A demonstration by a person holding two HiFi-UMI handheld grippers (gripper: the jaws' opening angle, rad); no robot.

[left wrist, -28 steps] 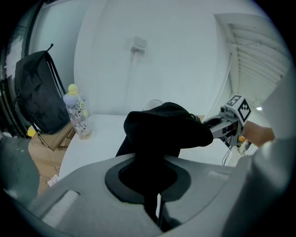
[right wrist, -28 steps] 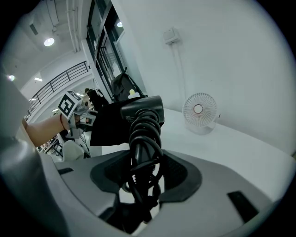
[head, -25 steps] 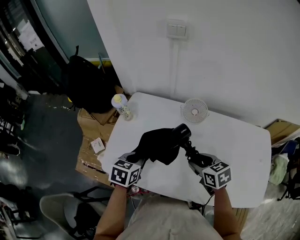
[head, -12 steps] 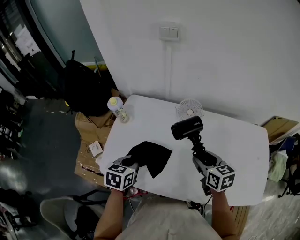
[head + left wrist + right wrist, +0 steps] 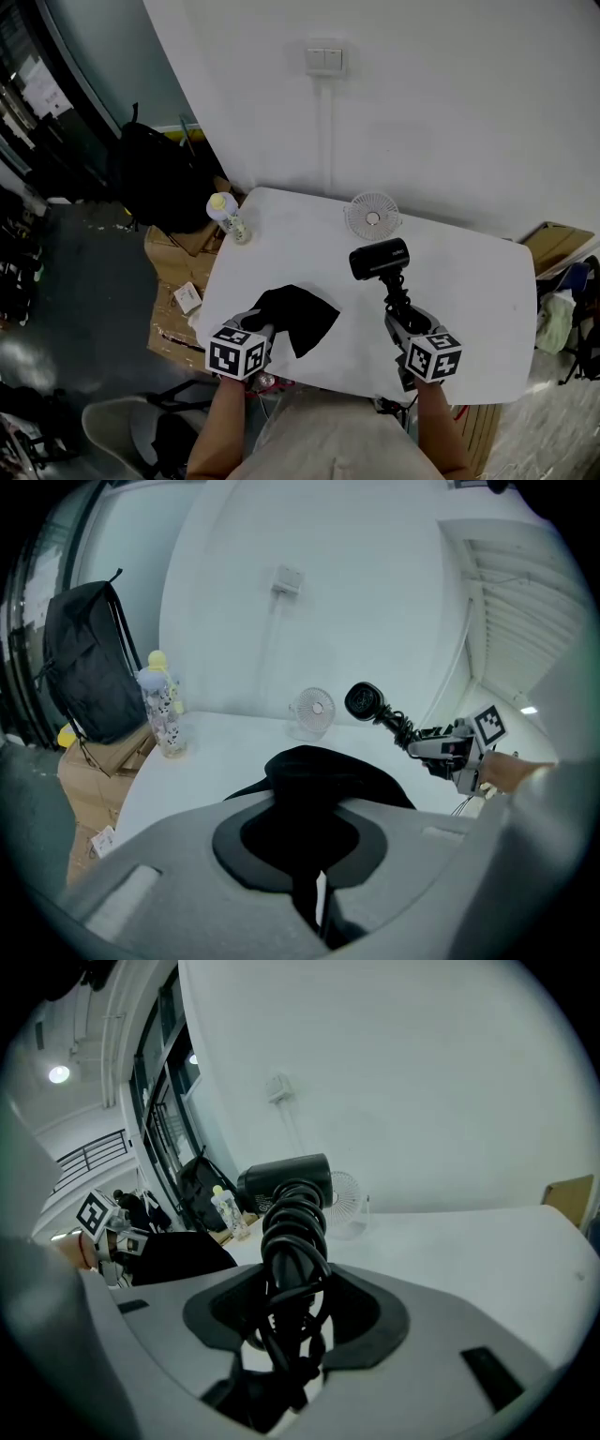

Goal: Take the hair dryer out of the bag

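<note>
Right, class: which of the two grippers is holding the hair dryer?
The right gripper: its jaws clamp the cord-wrapped handle of the hair dryer. The left gripper is shut on the black bag instead.

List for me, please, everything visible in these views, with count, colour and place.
black hair dryer with cord-wrapped handle: one, black, held above the table's right half.
black cloth bag: one, black, table's near left.
small round desk fan: one, white, table's far edge.
yellow-capped bottle: one, clear and patterned, table's far left corner.
table: one, white, near the wall.
wall switch: one, white, above the table.
backpack: one, black, floor at left.
cardboard boxes: several, brown, floor left of the table.
left hand-held gripper: one, grey, shut on the bag.
right hand-held gripper: one, grey, shut on the hair dryer's handle.
</note>
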